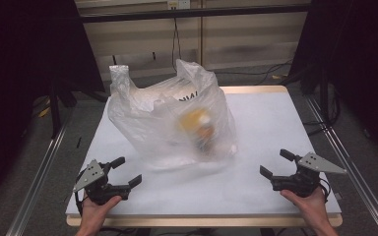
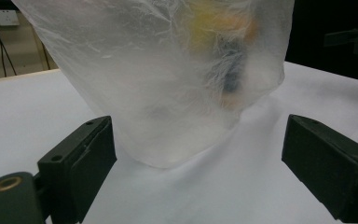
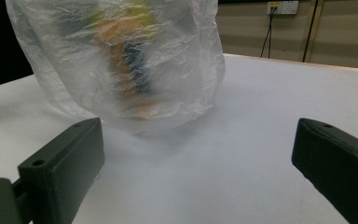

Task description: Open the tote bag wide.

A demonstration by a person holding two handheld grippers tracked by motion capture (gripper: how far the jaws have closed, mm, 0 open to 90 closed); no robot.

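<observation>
A translucent white plastic bag [image 1: 170, 118] stands in the middle of the white table [image 1: 266, 118], its handles up. Blurred yellow, orange and dark items [image 1: 199, 127] show through its wall; what they are I cannot tell. My left gripper [image 1: 126, 171] rests near the front left edge, held by a hand, open and pointing at the bag [image 2: 168, 79] with nothing between its fingers. At the front right my right gripper [image 1: 275, 163] is open too, aimed at the bag [image 3: 121, 60] from the other side. Both stand apart from the bag.
The table's wooden rim [image 1: 256, 89] shows at the back and front. Metal rails [image 1: 347, 157] run along both sides on the floor. A wall with a socket [image 3: 282, 7] and hanging cables [image 1: 176, 39] lies behind. Bare tabletop surrounds the bag.
</observation>
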